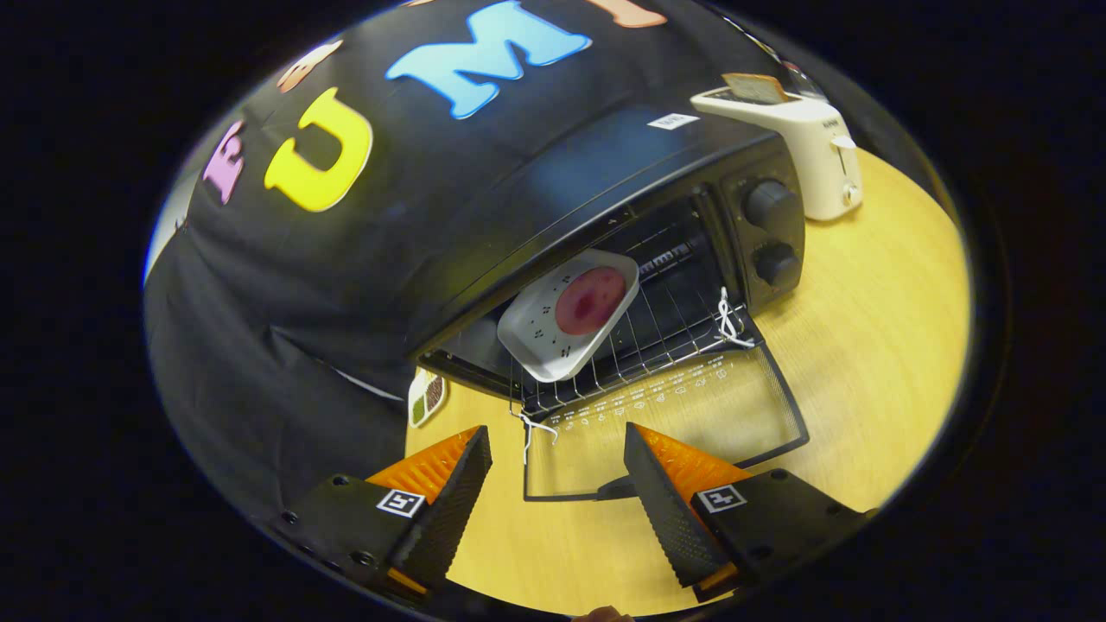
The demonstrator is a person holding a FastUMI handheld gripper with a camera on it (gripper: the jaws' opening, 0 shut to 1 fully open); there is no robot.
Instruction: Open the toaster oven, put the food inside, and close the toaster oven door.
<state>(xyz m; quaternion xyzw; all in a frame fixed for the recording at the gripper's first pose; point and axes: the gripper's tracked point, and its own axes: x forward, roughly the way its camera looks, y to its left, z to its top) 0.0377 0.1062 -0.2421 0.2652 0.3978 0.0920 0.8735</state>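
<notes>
A black toaster oven [605,190] stands on the wooden table with its glass door [665,423] folded down flat toward me. Inside, on the wire rack [639,345], rests a white square tray [566,315] holding a round dark-red piece of food [590,300]. My gripper [557,462] hovers just in front of the lowered door, open, with nothing between its fingers. The door's front edge and handle [618,489] lie right between the fingertips. White strings are tied at the two door hinges.
A white pop-up toaster [799,147] with a slice of bread in its slot stands behind the oven on the right. Two control knobs [772,233] are on the oven's right panel. A small card [427,399] with pictures lies left of the oven. Bare wood lies to the right.
</notes>
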